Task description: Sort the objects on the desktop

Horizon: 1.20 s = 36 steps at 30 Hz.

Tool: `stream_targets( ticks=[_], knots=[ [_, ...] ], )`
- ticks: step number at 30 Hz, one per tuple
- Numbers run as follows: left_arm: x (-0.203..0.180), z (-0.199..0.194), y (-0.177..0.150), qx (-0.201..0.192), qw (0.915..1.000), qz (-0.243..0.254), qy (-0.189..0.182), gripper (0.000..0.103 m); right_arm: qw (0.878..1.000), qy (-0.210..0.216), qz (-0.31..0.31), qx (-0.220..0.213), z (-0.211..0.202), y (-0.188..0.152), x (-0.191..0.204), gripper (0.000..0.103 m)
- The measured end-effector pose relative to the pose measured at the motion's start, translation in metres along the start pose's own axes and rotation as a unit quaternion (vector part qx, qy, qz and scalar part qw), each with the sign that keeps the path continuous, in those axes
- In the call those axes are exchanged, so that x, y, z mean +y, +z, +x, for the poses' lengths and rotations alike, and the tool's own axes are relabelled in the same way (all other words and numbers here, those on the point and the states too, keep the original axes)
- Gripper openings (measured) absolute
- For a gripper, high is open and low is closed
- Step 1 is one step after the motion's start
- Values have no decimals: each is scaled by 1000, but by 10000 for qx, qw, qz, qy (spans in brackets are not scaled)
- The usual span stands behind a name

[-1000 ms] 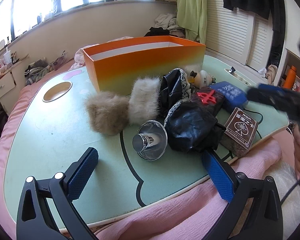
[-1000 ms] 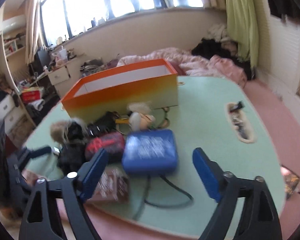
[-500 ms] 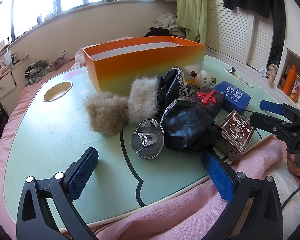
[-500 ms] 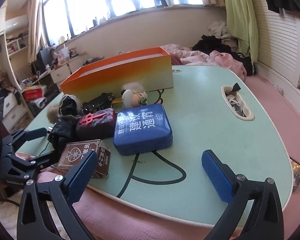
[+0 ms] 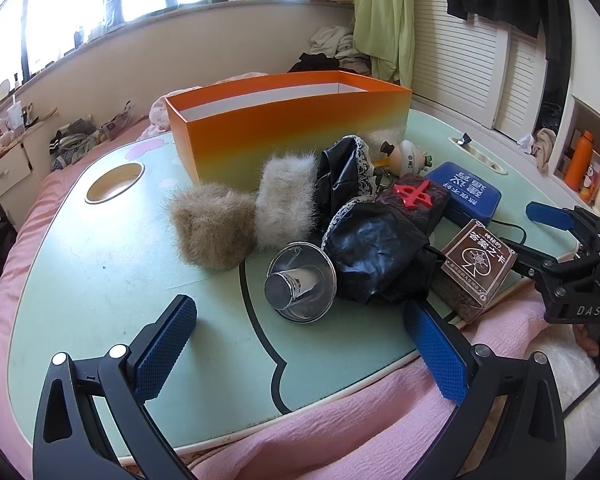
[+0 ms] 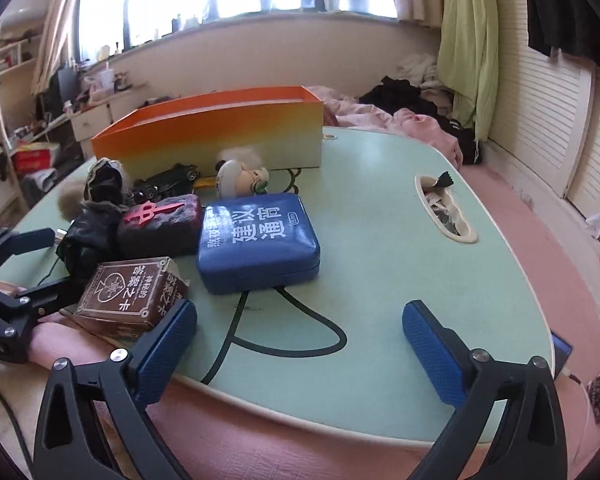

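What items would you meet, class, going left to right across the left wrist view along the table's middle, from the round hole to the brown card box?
Round hole → tan fur piece → pale fur piece → black bag → brown card box.

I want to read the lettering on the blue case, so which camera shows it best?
The right wrist view: the blue case lies near and unblocked, its lid and white lettering facing the camera. In the left wrist view the blue case sits far back, small, upside down and partly hidden behind the dark pouch.
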<state>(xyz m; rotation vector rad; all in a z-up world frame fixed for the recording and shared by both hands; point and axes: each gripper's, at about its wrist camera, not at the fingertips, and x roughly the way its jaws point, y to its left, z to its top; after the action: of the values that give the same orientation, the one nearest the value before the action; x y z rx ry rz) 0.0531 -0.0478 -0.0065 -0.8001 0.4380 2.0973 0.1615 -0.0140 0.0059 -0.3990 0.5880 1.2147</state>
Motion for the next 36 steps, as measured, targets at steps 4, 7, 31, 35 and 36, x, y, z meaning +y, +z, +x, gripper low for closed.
stream_targets(
  ticks=[4, 7, 31, 35, 36],
  knots=[
    [0, 0, 0, 4, 10000, 17, -4, 103, 10000, 13, -2, 15, 1, -1, -1, 103],
    [0, 0, 0, 5, 10000, 26, -9, 103, 10000, 21, 2, 31, 2, -2, -1, 103],
    [-1, 0, 0, 2, 9999, 92, -79, 103, 9999, 69, -71, 30, 2, -1, 0, 103],
    [-1, 0, 0, 2, 9999, 100, -86, 103, 9999, 70, -74, 32, 2, 0, 0, 103],
    [-1, 0, 0, 2, 9999, 100, -88, 103, 9999, 73, -76, 32, 2, -1, 0, 103]
  ],
)
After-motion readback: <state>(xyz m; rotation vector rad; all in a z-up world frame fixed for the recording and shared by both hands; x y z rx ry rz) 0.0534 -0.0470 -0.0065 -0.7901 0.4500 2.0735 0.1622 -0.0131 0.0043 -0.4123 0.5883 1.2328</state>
